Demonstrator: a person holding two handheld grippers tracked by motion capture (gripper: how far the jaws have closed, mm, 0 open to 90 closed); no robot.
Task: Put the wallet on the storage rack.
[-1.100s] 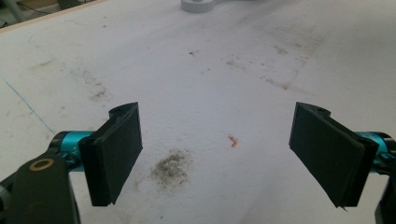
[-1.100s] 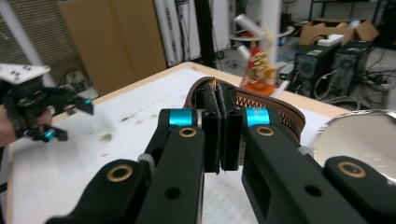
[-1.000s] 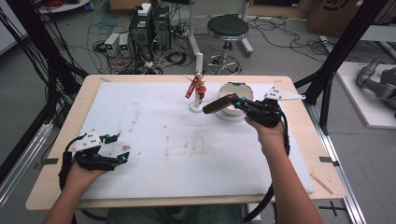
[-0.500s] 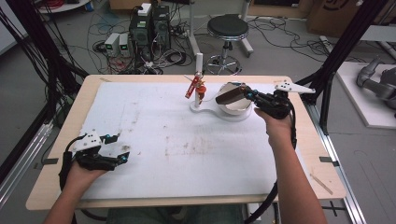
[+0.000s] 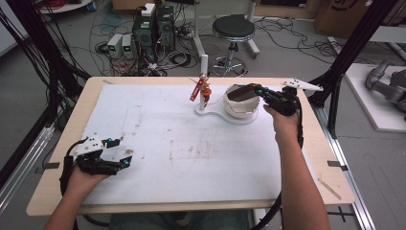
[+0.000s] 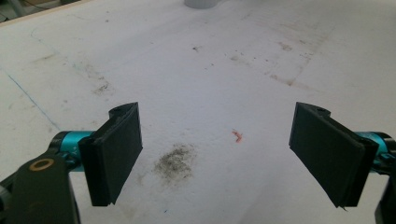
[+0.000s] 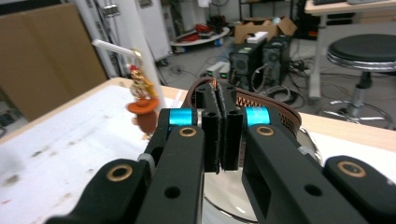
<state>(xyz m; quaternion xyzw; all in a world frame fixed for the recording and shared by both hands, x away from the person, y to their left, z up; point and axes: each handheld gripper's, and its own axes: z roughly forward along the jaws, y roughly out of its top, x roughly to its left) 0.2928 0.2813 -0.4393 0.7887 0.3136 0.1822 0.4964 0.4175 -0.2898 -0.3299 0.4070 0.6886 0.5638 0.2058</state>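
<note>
A white bowl (image 5: pixel 244 110) stands at the back right of the white mat (image 5: pixel 191 143). Over its rim hangs a brown leather piece with a copper zipper edge (image 5: pixel 241 92), pinched by my right gripper (image 5: pixel 259 90), which is shut on it. The right gripper view has the jaws (image 7: pixel 223 100) pressed together on the brown piece (image 7: pixel 271 108), with the shiny bowl (image 7: pixel 224 198) below. My left gripper (image 5: pixel 123 152) rests near the mat's front left corner. It is open with nothing between its fingers (image 6: pixel 217 154).
A white stand (image 5: pixel 204 69) just left of the bowl carries a small red and orange figure (image 5: pixel 206 92), also in the right gripper view (image 7: pixel 140 105). The mat bears dark smudges (image 6: pixel 176 160). A stool (image 5: pixel 233 28) and computers stand beyond the table.
My right gripper has carried the brown piece back and to the right, from in front of the bowl to over its rim. The left gripper has stayed put.
</note>
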